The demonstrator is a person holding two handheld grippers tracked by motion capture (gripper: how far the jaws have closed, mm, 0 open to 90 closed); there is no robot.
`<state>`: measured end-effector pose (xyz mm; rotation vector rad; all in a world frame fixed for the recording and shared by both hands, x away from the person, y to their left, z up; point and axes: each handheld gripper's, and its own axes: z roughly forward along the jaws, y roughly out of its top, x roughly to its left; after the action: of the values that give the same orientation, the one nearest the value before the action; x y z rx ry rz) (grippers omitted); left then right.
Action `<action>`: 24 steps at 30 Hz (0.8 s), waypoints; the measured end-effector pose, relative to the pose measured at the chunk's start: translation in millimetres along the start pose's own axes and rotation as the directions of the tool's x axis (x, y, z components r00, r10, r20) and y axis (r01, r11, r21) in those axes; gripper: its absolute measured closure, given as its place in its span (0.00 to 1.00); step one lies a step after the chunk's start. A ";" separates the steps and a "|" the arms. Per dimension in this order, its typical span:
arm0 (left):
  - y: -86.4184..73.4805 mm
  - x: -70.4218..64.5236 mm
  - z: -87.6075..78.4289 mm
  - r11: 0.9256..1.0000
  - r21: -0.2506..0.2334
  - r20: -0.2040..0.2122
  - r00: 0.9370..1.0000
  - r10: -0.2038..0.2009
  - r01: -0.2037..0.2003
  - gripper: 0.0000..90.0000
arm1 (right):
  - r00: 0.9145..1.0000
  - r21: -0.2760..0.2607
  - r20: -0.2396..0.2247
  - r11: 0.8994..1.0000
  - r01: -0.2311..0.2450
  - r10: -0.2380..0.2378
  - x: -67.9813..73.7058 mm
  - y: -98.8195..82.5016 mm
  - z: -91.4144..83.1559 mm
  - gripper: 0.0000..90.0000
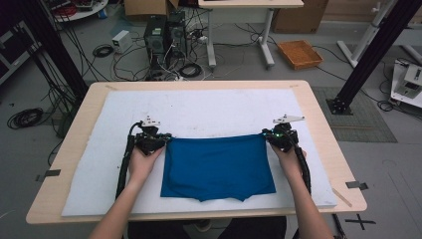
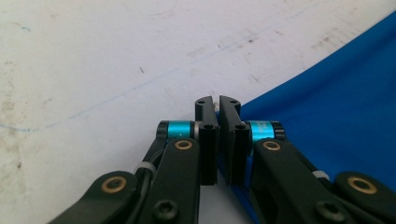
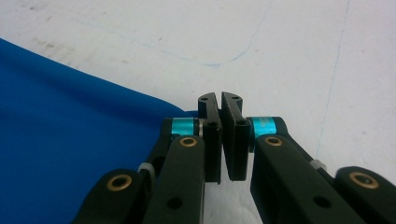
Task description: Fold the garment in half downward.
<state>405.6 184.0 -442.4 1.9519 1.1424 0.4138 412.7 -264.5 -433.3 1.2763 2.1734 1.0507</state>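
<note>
High view: blue cloth [image 1: 217, 167] lay flat on the white mat [image 1: 99, 164] covering the desk [image 1: 318, 124]; left gripper [image 1: 166, 140] and right gripper [image 1: 264, 136] sat at its two far corners.
Left gripper view: jaws were clamped shut on the cloth's corner [image 2: 322, 121].
Right gripper view: jaws were clamped shut on the opposite corner [image 3: 84, 126].
</note>
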 end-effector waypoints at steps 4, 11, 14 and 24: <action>2.6 2.5 3.2 1.000 -0.013 -0.003 1.000 0.000 0.000 0.96 | 1.000 0.002 0.000 1.000 -0.009 0.009 -5.6 1.3 7.1 0.97; 3.1 3.5 1.2 1.000 -0.018 -0.002 1.000 0.009 -0.009 0.96 | 1.000 -0.002 -0.001 1.000 0.007 -0.007 -6.2 3.6 9.4 0.97; 3.4 3.0 1.2 1.000 -0.020 -0.005 1.000 0.009 -0.009 0.95 | 1.000 0.002 -0.001 1.000 0.012 -0.012 -5.3 3.6 9.9 0.96; 8.9 3.2 -22.4 0.997 -0.068 0.002 1.000 0.023 -0.023 0.55 | 1.000 -0.067 -0.017 0.998 -0.007 0.006 -2.4 5.1 -10.4 0.58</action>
<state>398.4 195.2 -422.1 1.9078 1.0909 0.4562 409.8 -269.3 -422.8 1.2496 2.1292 1.1311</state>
